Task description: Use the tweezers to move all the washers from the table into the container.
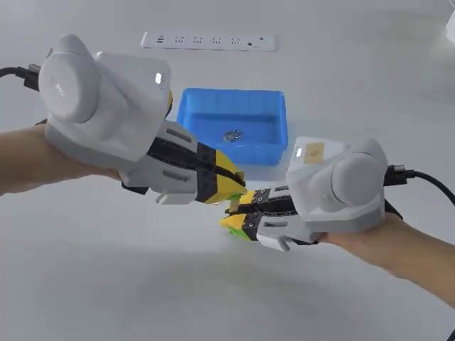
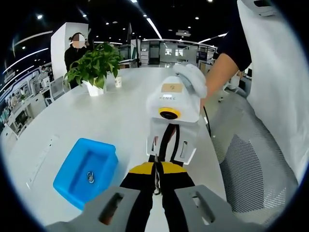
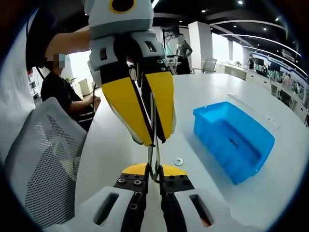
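Note:
Thin metal tweezers (image 3: 153, 153) run between the two grippers, which meet tip to tip above the table. My left gripper (image 1: 231, 186) reaches in from the left and is shut on one end of them (image 2: 157, 178). From the right, my right gripper (image 1: 231, 214) is shut on the other end. In the right gripper view, a single washer (image 3: 178, 161) lies on the white table just past my right gripper (image 3: 153, 170). The blue container (image 1: 274, 117) stands behind the grippers, with washers (image 1: 232, 135) on its floor.
A white power strip (image 1: 210, 41) lies at the far side of the table. A potted plant (image 2: 94, 67) stands further down the table. A mesh office chair (image 3: 46, 159) sits by the table edge, and people are in the background.

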The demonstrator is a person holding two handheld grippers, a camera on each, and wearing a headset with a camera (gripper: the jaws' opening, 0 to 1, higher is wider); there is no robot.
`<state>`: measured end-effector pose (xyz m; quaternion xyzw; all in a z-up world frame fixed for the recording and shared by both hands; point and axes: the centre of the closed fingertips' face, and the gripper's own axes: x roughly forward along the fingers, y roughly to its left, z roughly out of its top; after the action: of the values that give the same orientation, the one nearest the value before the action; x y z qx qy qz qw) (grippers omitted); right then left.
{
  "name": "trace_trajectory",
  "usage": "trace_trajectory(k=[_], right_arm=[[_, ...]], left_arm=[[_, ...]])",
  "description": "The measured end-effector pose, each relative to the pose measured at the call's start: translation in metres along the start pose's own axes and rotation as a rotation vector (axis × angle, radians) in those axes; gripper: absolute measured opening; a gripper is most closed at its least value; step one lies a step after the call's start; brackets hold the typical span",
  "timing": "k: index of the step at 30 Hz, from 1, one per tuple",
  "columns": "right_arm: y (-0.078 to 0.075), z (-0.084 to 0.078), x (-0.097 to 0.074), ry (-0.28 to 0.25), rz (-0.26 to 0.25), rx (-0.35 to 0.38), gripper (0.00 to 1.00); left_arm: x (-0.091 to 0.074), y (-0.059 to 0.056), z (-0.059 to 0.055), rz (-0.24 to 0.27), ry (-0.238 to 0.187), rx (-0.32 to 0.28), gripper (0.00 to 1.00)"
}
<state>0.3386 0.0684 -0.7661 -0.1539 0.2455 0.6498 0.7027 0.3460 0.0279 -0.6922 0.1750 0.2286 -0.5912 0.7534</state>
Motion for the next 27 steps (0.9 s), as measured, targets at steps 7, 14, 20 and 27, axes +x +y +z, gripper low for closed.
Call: trace_trajectory(k=[7, 14, 20, 27], right_arm=[[-0.002, 0.010, -0.005, -0.012, -0.010, -0.011, 0.09], [-0.007, 0.018, -0.007, -0.019, -0.021, -0.026, 0.09], [-0.011, 0.024, -0.008, -0.028, -0.028, -0.027, 0.09], [-0.016, 0.031, -0.010, -0.042, -0.038, -0.027, 0.09]], left_arm=[[-0.007, 0.002, 0.008, 0.028, -0.019, 0.014, 0.07], [-0.012, 0.007, 0.014, 0.051, -0.039, 0.012, 0.07], [-0.018, 0.010, 0.022, 0.050, -0.065, -0.032, 0.14], [-0.023, 0.012, 0.011, 0.058, -0.028, -0.036, 0.23]])
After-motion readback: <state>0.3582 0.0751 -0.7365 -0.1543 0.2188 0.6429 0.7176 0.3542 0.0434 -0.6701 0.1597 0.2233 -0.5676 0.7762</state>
